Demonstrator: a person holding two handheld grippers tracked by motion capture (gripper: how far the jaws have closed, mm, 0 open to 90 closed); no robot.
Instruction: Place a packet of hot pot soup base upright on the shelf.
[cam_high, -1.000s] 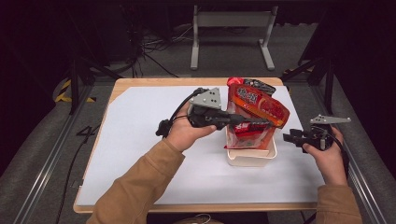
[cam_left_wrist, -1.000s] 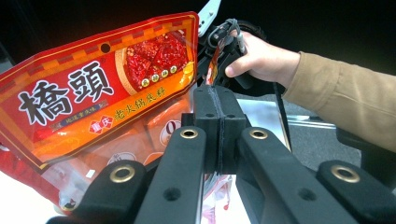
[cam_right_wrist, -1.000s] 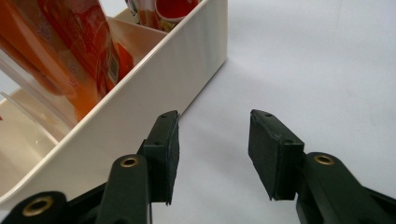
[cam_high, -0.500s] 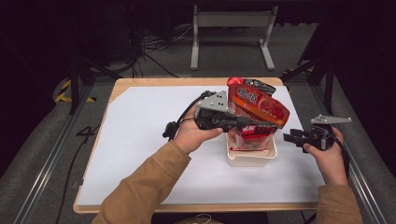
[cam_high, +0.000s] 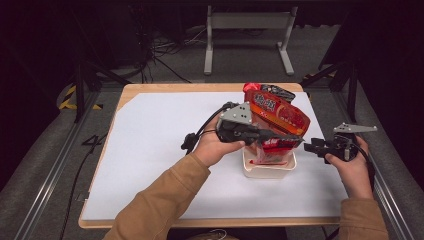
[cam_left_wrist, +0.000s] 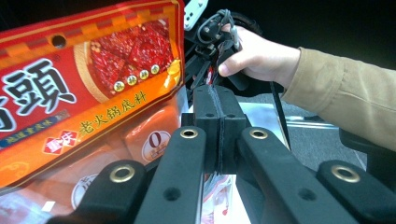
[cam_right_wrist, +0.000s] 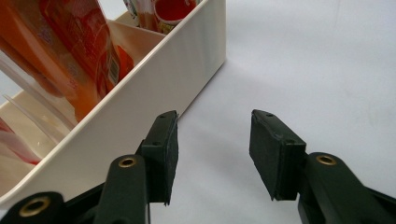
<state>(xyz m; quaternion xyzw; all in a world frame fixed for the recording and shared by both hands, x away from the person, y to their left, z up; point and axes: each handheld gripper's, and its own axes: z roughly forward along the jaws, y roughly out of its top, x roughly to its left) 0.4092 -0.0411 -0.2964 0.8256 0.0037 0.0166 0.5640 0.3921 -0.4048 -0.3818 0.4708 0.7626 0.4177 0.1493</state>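
— So what differs from a second ago?

— Mostly the left gripper (cam_high: 292, 141): it has carried the red hot-pot pouch (cam_high: 277, 112) a little rightward and lower, over the cream bin (cam_high: 268, 169). The right gripper (cam_high: 312, 147) has kept its place just beside the bin's right wall.

— And the room around them?

— Plenty. The white table sheet (cam_high: 150, 150) lies bare to the left and toward the person; the bin sits close to its right edge, near the right gripper.

— Are the jaws closed?

— On the left they are clenched, pads (cam_left_wrist: 219, 126) pressed together, seemingly on a thin clear edge of the pouch. On the right they stand apart with nothing between them, beside the bin wall (cam_right_wrist: 140, 100).

— Any writing?

— The pouch (cam_left_wrist: 84, 88) shows a large white "頭" and smaller yellow "老火锅底料". A round label below carries a "0".
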